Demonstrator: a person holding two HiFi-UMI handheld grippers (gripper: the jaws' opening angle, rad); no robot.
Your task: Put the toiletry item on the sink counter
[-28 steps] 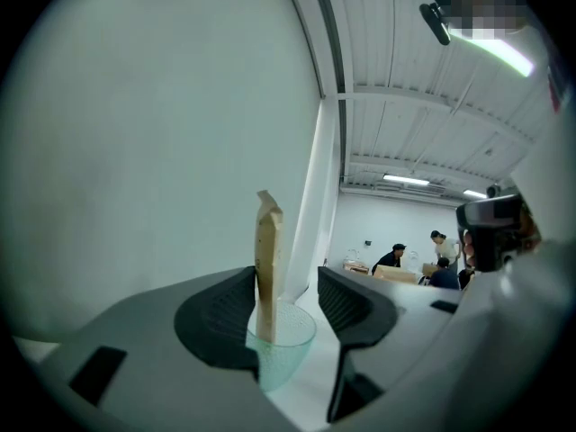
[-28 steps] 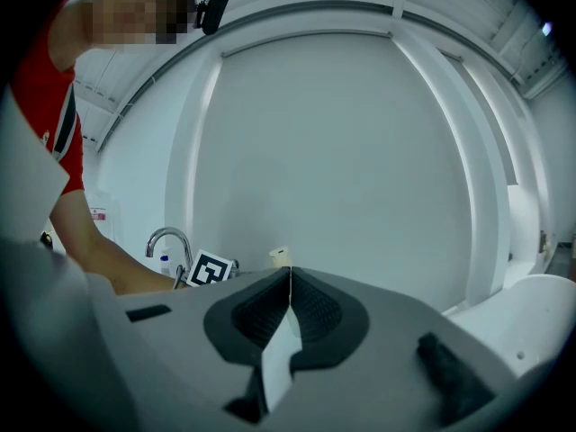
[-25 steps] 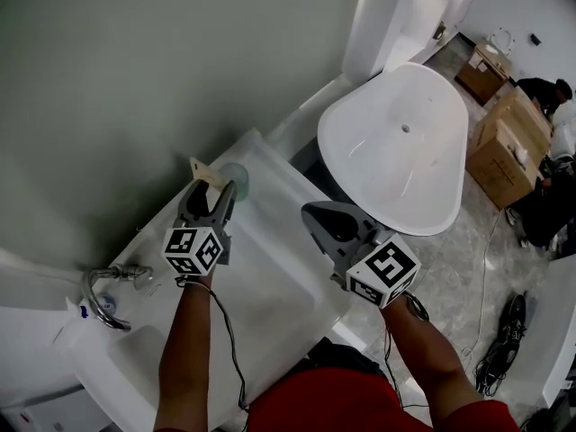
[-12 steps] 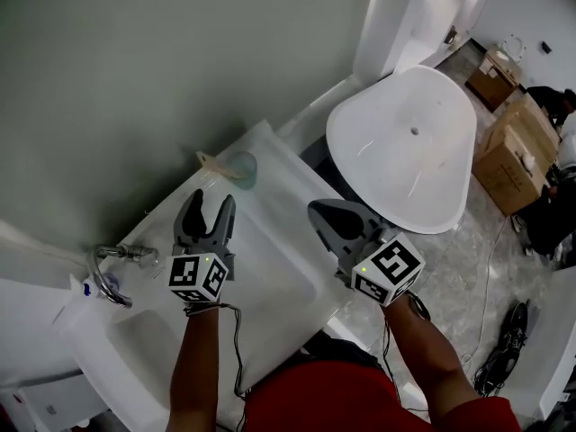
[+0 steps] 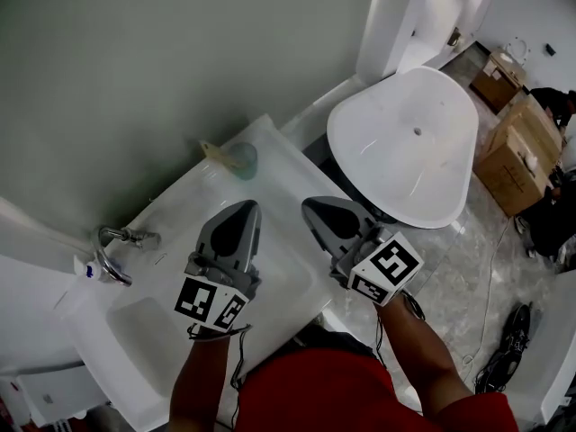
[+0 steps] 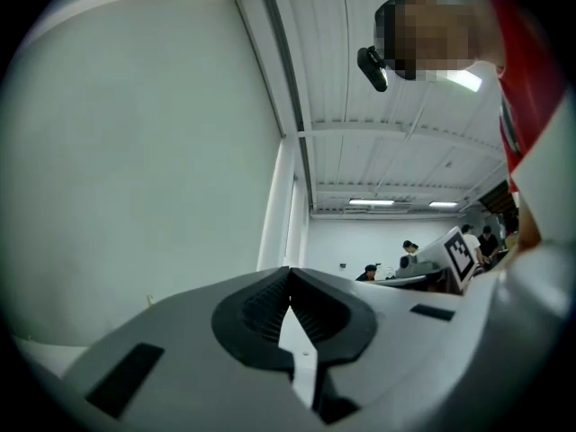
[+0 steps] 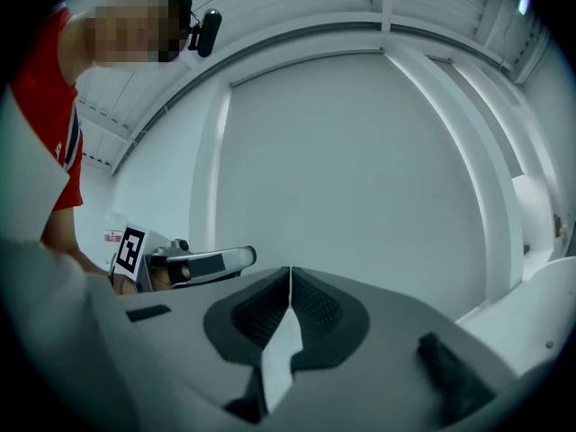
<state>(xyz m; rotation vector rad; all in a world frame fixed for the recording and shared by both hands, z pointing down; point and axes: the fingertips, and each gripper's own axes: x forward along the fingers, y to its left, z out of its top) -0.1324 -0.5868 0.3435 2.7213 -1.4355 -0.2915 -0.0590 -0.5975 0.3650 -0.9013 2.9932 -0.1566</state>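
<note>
In the head view, the left tongs (image 5: 246, 209) hang over the white worktop (image 5: 193, 196) just below the middle of the frame. Their two halves are clenched together with nothing between them. The right tongs (image 5: 312, 208) are just beside them, past the worktop's front edge, also clenched and empty. Each carries a cube with square markers near the person's hand. The toiletry item (image 5: 239, 159), a pale green round thing with a tan piece at its side, sits on the worktop at the back edge by the wall, above and slightly left of the left tongs and well apart from both. A chrome tap (image 5: 112, 252) stands at the left, beside the sink (image 5: 144, 327) in the lower left. A white bathtub (image 5: 405, 147) fills the upper right, with cardboard boxes (image 5: 513, 151) at the right edge.

In the left gripper view, the left tongs (image 6: 289, 282) point up at a pale wall and a ribbed ceiling. Their ridged pads meet at the tip and grasp nothing. The marker cube (image 6: 459, 252) of the other pair shows at the right, with a few people far off beside it.

In the right gripper view, the right tongs (image 7: 290, 282) face a plain white wall, their pads pressed together with nothing held. The left tongs (image 7: 193, 264) show at the left of the frame.
</note>
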